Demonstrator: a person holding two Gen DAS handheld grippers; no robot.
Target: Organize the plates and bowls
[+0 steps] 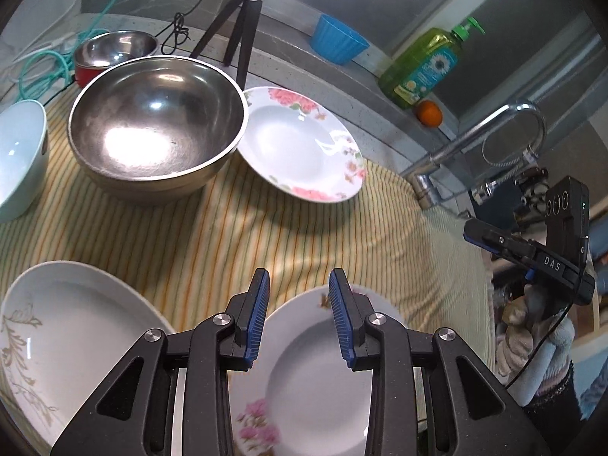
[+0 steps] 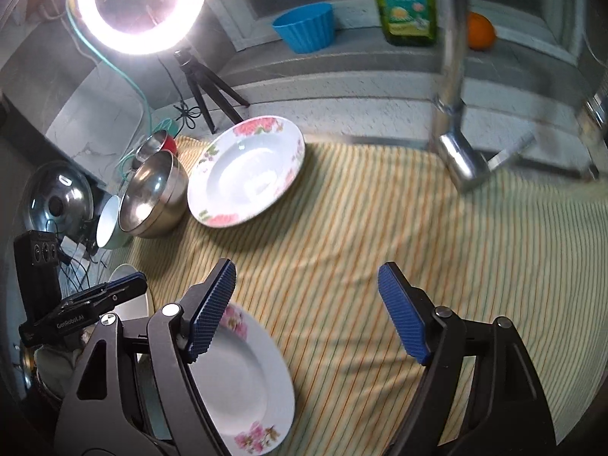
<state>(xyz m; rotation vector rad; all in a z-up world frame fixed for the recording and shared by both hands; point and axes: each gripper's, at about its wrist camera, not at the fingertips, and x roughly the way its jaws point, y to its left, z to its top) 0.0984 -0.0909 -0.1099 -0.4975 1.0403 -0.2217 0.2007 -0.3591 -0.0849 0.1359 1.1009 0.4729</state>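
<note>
Left wrist view: left tool point(image 1: 299, 277) is hovering released over a flowered plate point(image 1: 319, 372), its blue fingers point(image 1: 259, 304) standing a little apart with nothing pressed between them. This plate is lying flat, face up, on the striped cloth point(image 1: 228, 228) covering the surface. A leaf-patterned plate point(image 1: 76, 334) is lying just beside it to the left, also face up. A second flowered plate point(image 1: 300, 144) is sitting farther back, tilted, its near-left rim leaning against a large steel bowl point(image 1: 155, 125). A pale blue bowl point(image 1: 19, 155) is tipping on its side at the left edge, mouth facing right. A small steel bowl point(image 1: 114, 49) is nesting in a red one behind.

Right wrist view: right tool point(image 2: 306, 277) is hanging wide open above bare cloth, empty; the near flowered plate point(image 2: 243, 380) is lying under its left finger point(image 2: 212, 304), contact not discernible.
</note>
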